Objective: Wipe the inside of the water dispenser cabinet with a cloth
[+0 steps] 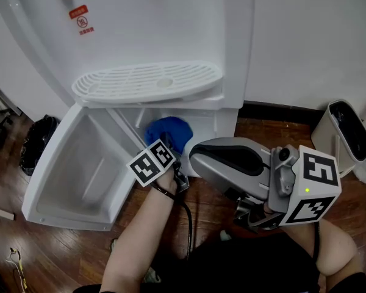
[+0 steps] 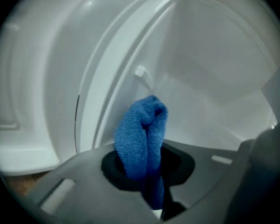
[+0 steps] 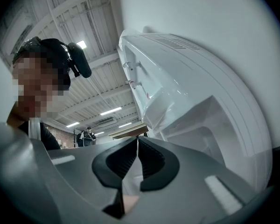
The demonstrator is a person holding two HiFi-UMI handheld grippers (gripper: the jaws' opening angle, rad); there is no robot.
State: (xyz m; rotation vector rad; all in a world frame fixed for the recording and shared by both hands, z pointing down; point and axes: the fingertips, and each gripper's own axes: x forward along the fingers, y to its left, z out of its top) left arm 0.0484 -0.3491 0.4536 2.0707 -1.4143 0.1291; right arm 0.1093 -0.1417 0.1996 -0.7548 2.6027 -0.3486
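Nearest us, at 4 o'clock in the head view, the right claw point(image 3: 137, 158) is closed on nothing, its pads meeting edge to edge. It is held off to the side, tilted up along the dispenser's flank. Just beyond it, near the centre, the left claw point(image 2: 147, 169) is clamped on the blue cloth point(image 2: 142, 129). The cloth stands bunched out of the jaws at the mouth of the open cabinet point(image 1: 222, 127), toward 12 o'clock from the hand. The cabinet door point(image 1: 79, 163) swings out toward 8 o'clock over the wooden floor point(image 1: 61, 249), and the drip tray point(image 1: 146, 81) sits above the opening.

We judge the job to be in its wiping stage: the door is open and the cloth is gripped and at the entrance. We see no streaks or damp patches that would show which walls are finished, so most of the interior may remain.

The tray's ledge and the cloth itself hide the cabinet's depth. We cannot tell whether the cloth touches the white walls in front of it.
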